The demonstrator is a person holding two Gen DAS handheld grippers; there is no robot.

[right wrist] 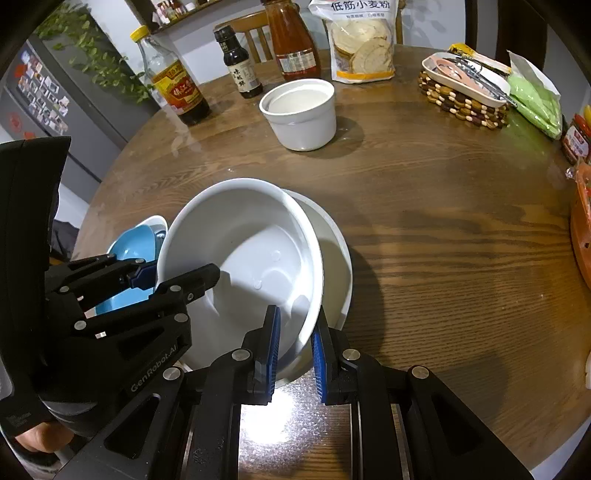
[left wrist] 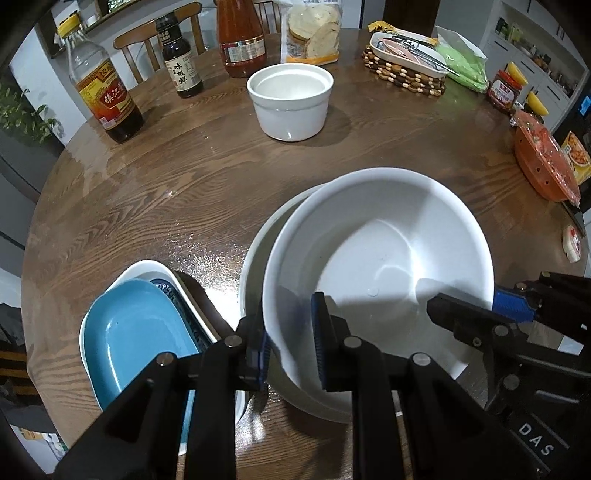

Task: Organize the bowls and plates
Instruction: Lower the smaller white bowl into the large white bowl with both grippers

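A big white bowl (left wrist: 380, 266) (right wrist: 240, 251) sits tilted inside a second white bowl (left wrist: 255, 254) (right wrist: 334, 251) on the wooden table. My left gripper (left wrist: 290, 343) (right wrist: 173, 277) straddles the top bowl's left rim, one finger inside and one outside. My right gripper (right wrist: 293, 347) (left wrist: 476, 306) straddles its right rim the same way. Both pairs of fingers sit close on the rim. A blue dish (left wrist: 136, 332) (right wrist: 129, 251) lies in a white oval dish (left wrist: 162, 267) to the left. A deep white ramekin bowl (left wrist: 290, 99) (right wrist: 301, 112) stands further back.
Sauce bottles (left wrist: 103, 88) (left wrist: 181, 59) (left wrist: 240, 37), a bag of crackers (left wrist: 312, 29), a tray on a beaded trivet (left wrist: 404, 70), a green bag (left wrist: 461, 62), a jar (left wrist: 504, 90) and an orange wrapped dish (left wrist: 546, 162) line the table's far and right edges.
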